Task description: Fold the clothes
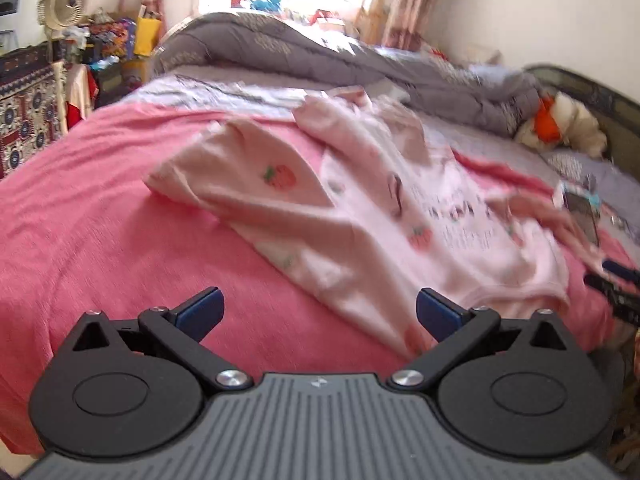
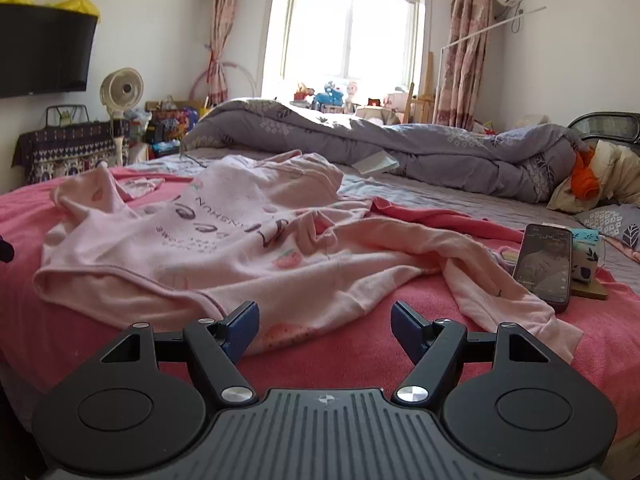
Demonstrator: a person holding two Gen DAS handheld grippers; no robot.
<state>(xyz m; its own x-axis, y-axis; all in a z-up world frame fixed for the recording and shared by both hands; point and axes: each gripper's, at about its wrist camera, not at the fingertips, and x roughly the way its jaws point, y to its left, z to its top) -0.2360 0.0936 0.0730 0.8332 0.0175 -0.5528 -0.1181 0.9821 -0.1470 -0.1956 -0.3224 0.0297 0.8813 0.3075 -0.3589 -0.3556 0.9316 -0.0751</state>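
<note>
A pale pink long-sleeved top point(image 1: 360, 216) with strawberry prints and dark lettering lies rumpled on the pink bedspread point(image 1: 100, 220). In the left wrist view one sleeve point(image 1: 240, 176) is folded over its left side, and my left gripper point(image 1: 319, 314) hangs open just short of the hem, nothing between its blue pads. In the right wrist view the same top point(image 2: 224, 236) spreads across the bedspread point(image 2: 360, 352), one sleeve point(image 2: 500, 292) trailing right. My right gripper point(image 2: 325, 330) is open at the near hem, holding nothing.
A phone point(image 2: 544, 266) leans against a small patterned box point(image 2: 585, 256) at the right of the bed. A grey quilt point(image 2: 400, 152) is heaped across the far side, with a plush toy point(image 2: 592, 178) by the headboard. A fan point(image 2: 122, 92) and cluttered shelves stand at left.
</note>
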